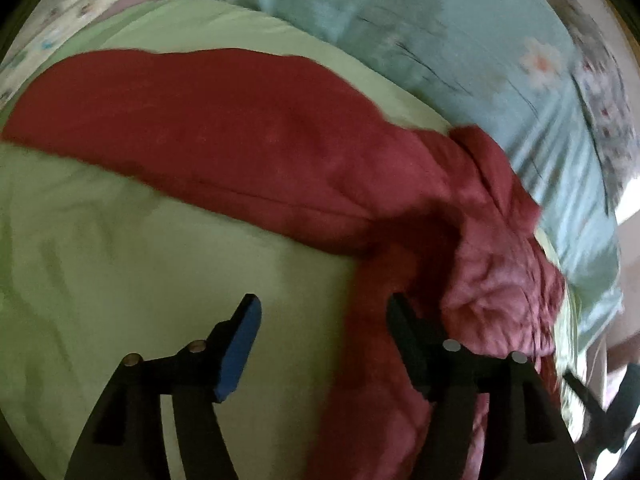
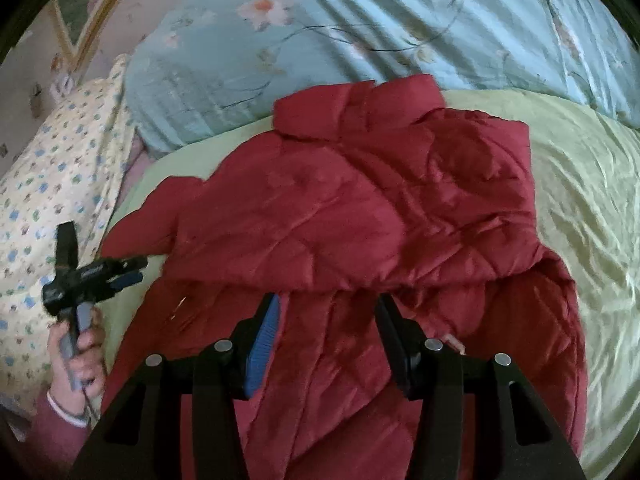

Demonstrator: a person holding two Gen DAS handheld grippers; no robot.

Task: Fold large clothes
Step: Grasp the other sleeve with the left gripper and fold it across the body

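Across the top of both frames: bed [image 2: 592, 184] with a pale green sheet, teal floral duvet [image 2: 360, 32] bunched along the upper edge. Yellow-white printed pillow [image 2: 52, 176] at far left of the right wrist view, touching the duvet's left end.

Centre of the right wrist view: red quilted jacket [image 2: 360, 208] lies on the green sheet, collar toward the duvet at upper centre, upper part folded over the lower part, a sleeve running off to the left. In the left wrist view the same jacket [image 1: 224, 136] spans from mid left to lower right, crumpled at the right side; this frame is motion-blurred.

Left tongs [image 1: 324, 340]: wide open, nothing between the fingers. Left finger with blue pad sits over bare sheet, right finger over the jacket's edge; can't tell if either touches the fabric. The same tongs show small at lower left of the right wrist view [image 2: 100, 276], gripped by the person's left hand [image 2: 76, 360], near the sleeve end, pink cuff visible.

Right tongs [image 2: 326, 340]: wide open, holding nothing, bottom centre of frame, over the jacket's lower part just below the fold line. Contact with the fabric not discernible.
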